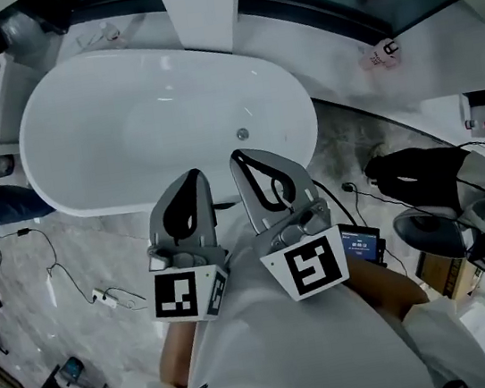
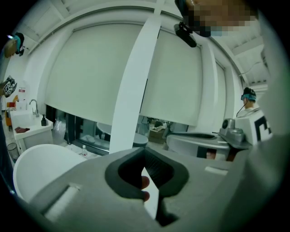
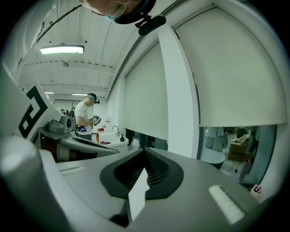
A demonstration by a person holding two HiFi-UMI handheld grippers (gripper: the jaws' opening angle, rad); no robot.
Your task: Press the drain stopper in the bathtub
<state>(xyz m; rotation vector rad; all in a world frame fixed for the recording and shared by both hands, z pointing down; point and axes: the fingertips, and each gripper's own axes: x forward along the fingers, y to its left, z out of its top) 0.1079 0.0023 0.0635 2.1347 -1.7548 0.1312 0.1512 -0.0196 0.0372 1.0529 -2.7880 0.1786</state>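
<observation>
left gripper, right gripper, both closed, by bathtub.

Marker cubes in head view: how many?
2. One marker cube sits on the left gripper, the other on the right gripper, both below the bathtub in frame. None seem hidden.

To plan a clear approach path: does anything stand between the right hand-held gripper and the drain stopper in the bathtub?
Nothing visible does. In the head view the drain stopper sits uncovered on the floor of the bathtub. The right hand-held gripper, jaws shut, hangs just short of it with only bare tub surface between.
</observation>
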